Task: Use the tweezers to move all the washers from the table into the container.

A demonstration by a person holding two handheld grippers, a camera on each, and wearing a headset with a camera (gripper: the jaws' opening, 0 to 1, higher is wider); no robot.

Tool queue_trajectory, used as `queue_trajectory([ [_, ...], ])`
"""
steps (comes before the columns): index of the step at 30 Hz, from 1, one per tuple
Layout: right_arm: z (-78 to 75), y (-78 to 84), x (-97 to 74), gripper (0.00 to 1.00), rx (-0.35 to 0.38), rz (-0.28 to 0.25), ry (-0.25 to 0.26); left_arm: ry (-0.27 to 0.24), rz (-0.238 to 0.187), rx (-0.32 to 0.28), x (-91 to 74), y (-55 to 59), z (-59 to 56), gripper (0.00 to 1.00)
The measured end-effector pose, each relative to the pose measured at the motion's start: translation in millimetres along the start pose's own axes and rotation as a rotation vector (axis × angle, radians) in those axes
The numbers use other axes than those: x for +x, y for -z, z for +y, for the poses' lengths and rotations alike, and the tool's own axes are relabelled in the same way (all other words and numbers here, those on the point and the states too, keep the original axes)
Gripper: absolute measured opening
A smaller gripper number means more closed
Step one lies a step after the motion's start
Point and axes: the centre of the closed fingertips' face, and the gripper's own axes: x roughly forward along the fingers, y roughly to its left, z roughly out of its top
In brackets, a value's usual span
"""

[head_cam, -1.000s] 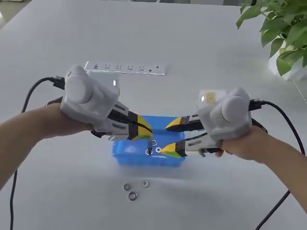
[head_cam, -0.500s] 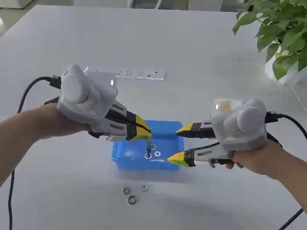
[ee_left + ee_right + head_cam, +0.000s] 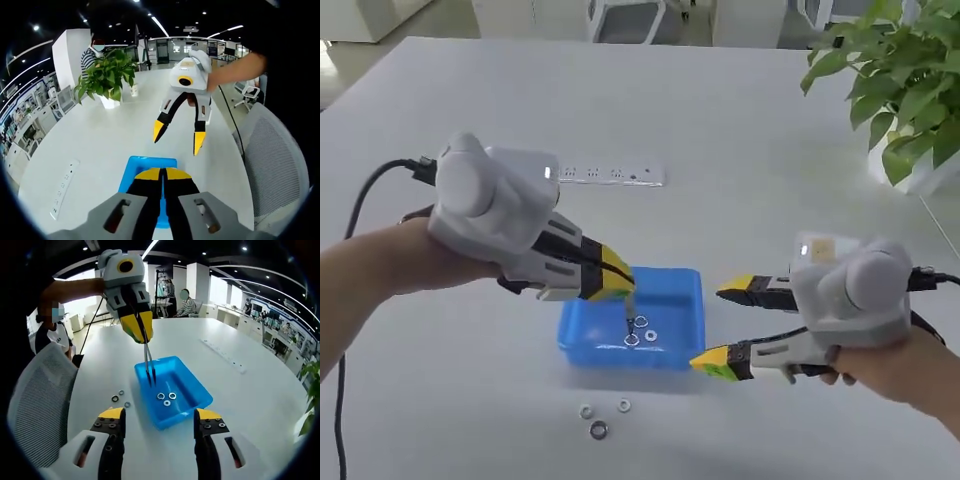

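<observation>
Head view, left side: left gripper (image 3: pixel 612 278) has its jaws clamped together on the tweezers (image 3: pixel 629 312); tweezers point down into the container (image 3: pixel 672 281), tips right at one of three washers (image 3: pixel 641 322) on its floor; can't tell if the tips hold it; three more washers (image 3: pixel 599 430) lie on the table (image 3: pixel 740 150) just near of the container; right gripper (image 3: pixel 722 326) sits just right of the container, jaws wide apart, holding nothing; power strip (image 3: pixel 610 174) far, plant (image 3: pixel 900 80) far right.

Left gripper view: own jaws pressed together over the container (image 3: pixel 145 163); right gripper (image 3: pixel 178 139) beyond it, spread, empty.

Right gripper view: own jaws spread either side of the container's (image 3: pixel 182 414) near corner; left gripper (image 3: pixel 140 335) above its far side; tweezers (image 3: pixel 148 362) hang into it, tips nearly together, beside three washers (image 3: pixel 166 403); three more washers (image 3: pixel 121 392) on the table beside the container.
</observation>
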Motion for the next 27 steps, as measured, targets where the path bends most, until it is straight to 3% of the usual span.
queue_trajectory([
  [13,12.9,11.6,-16.3,0.59,0.017,0.004,0.023,0.002,-0.010,0.011,-15.8,-12.2,-13.0,0.03],
  [27,24.7,11.2,-22.3,0.63,0.008,0.003,0.031,0.014,-0.003,0.024,-20.8,-11.4,-32.8,0.03],
])
